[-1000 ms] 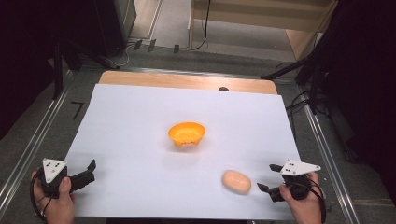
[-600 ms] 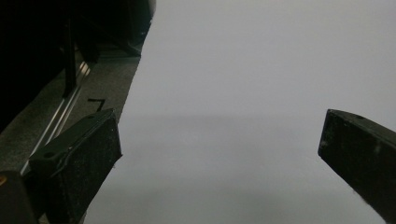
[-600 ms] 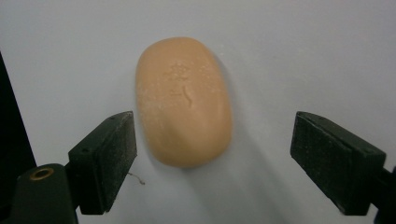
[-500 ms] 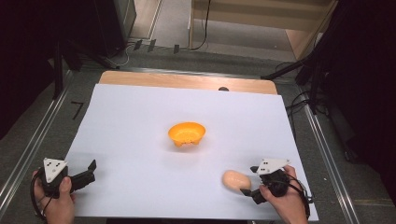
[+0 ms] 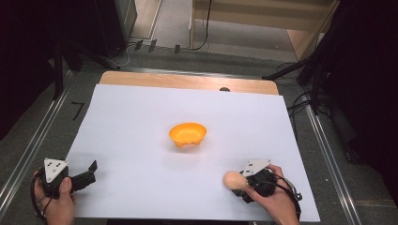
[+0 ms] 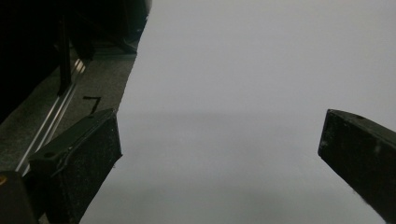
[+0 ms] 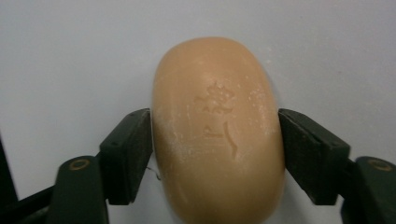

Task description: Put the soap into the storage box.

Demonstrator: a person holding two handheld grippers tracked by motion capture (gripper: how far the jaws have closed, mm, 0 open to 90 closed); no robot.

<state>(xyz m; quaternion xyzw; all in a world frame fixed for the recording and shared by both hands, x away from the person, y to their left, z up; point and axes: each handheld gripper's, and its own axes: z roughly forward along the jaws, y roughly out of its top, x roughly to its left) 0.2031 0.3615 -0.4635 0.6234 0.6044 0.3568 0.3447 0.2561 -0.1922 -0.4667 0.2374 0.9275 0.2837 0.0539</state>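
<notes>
One white sheet (image 5: 141,122) covers table; right tool (image 7: 215,140) clamped on soap (image 7: 217,135); left tool (image 6: 219,154) apart.

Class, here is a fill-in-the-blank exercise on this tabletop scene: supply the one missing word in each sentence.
1. The right tongs are shut on a bar of ____.
2. The bowl on the white sheet is coloured ____.
3. The left tongs stand ____, with nothing between them.

Missing words: soap; orange; open

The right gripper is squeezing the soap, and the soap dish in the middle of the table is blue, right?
Not blue: the high view shows the soap dish is orange. The rest holds: the right gripper has just closed its jaws on the soap, as the right gripper view shows.
</notes>
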